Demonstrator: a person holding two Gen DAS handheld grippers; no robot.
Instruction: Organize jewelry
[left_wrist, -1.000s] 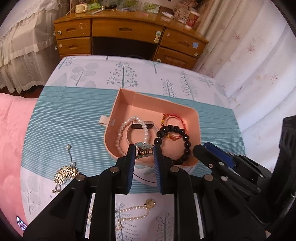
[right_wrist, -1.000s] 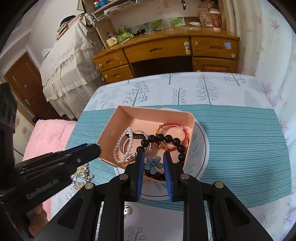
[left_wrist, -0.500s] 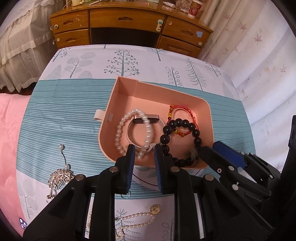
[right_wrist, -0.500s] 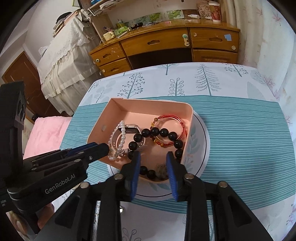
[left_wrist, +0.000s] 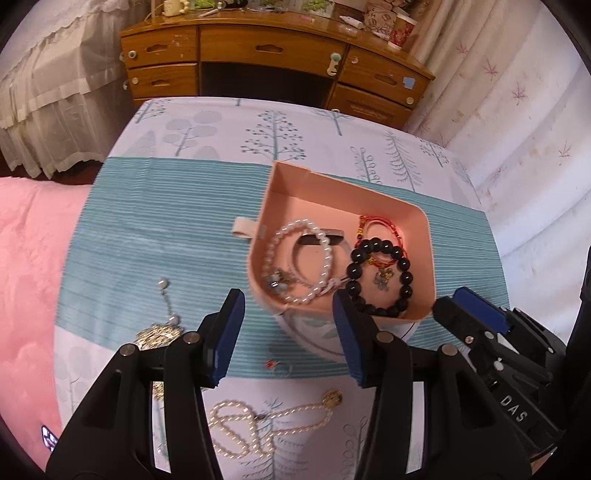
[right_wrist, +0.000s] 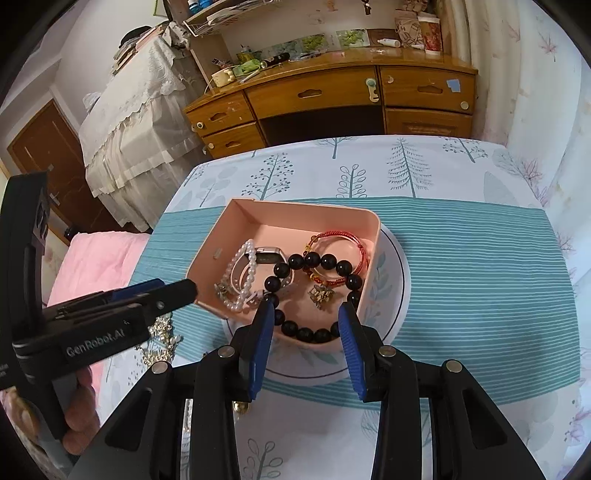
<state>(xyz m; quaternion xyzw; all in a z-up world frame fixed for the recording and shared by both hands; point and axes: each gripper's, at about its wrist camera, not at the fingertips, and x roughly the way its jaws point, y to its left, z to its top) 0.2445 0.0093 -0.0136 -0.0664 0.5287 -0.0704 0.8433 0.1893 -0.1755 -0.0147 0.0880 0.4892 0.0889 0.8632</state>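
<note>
The pink tray (left_wrist: 417, 221) sits on a white plate (right_wrist: 400, 280) just ahead of both sets of fingers, holding a black bead bracelet (left_wrist: 380, 277), pearl bracelet (left_wrist: 295, 258) and red bangle (right_wrist: 338, 251). Left gripper (left_wrist: 286, 332) and right gripper (right_wrist: 306, 339) are spread, empty. A pearl necklace (left_wrist: 258, 428) lies partly hidden beneath the left fingers.

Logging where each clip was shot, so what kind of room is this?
Probably a bedroom: a wooden dressing desk cluttered with small items, lace-covered furniture, a pink quilt, and a jewelry tray on a tablecloth.
</note>
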